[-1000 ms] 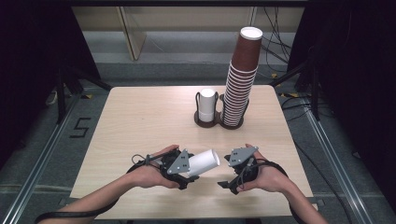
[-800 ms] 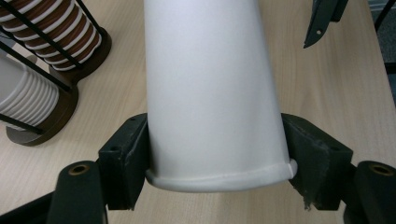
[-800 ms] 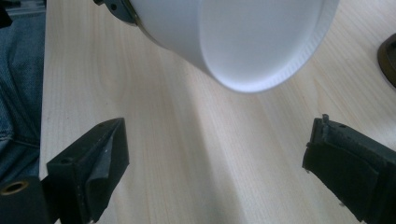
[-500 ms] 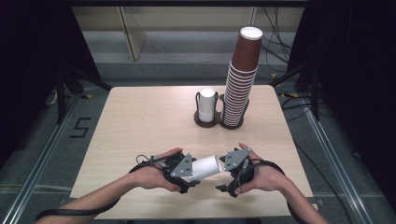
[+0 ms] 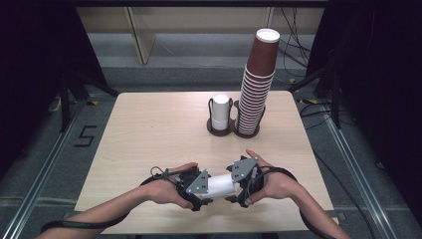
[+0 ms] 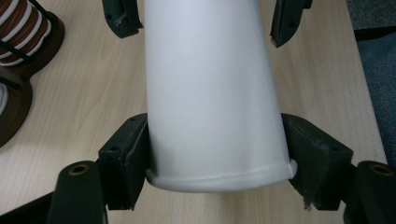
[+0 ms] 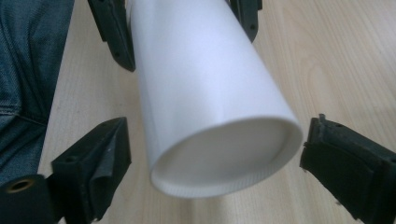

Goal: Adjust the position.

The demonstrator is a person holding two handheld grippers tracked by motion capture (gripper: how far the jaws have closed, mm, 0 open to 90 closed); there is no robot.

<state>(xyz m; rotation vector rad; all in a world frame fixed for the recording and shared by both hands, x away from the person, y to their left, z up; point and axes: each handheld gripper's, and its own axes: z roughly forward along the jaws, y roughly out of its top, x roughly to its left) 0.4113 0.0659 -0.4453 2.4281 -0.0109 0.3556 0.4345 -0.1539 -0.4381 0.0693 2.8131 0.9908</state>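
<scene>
left tool [image 5: 209,186] clamps the white cup [image 5: 219,184]; right tool [image 5: 238,181] closing around its other end, pads not touching

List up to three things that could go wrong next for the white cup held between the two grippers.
1. The left gripper alone clamps the white cup at its rim end; squeezing could dent it.
2. The right gripper has just been closing, with its pads not yet touching the cup; if the left lets go early, the cup may drop onto the table.
3. An off-centre grip could tilt the cup.
</scene>
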